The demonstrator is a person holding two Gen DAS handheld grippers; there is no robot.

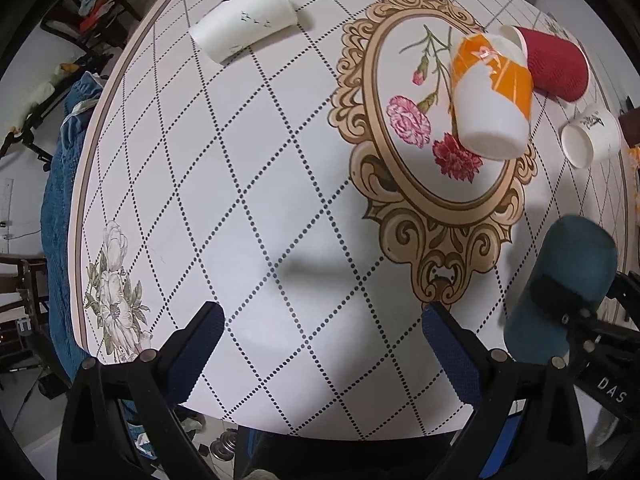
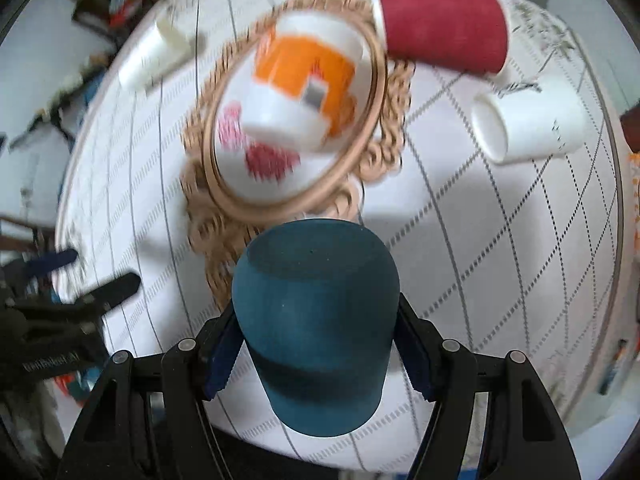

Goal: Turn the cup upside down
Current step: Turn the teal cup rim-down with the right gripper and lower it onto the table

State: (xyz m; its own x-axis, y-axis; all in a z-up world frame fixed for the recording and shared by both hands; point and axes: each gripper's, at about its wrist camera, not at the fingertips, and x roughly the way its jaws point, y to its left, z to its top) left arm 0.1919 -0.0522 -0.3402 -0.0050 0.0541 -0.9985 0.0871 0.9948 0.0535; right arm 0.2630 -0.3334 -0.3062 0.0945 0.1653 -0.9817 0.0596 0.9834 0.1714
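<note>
My right gripper (image 2: 316, 356) is shut on a dark teal cup (image 2: 316, 320) and holds it above the table, base pointing away from the camera. The same cup (image 1: 560, 292) shows at the right of the left wrist view, clamped in the right gripper. My left gripper (image 1: 320, 348) is open and empty over the near part of the table. An orange-and-white cup (image 1: 492, 96) stands upside down on the oval floral motif; it also shows in the blurred right wrist view (image 2: 304, 84).
A red cup (image 1: 556, 64) lies on its side behind the orange one. A small white cup (image 1: 592, 136) lies at the right and a white paper cup (image 1: 244, 16) at the far left. The table edge (image 1: 80, 208) curves along the left.
</note>
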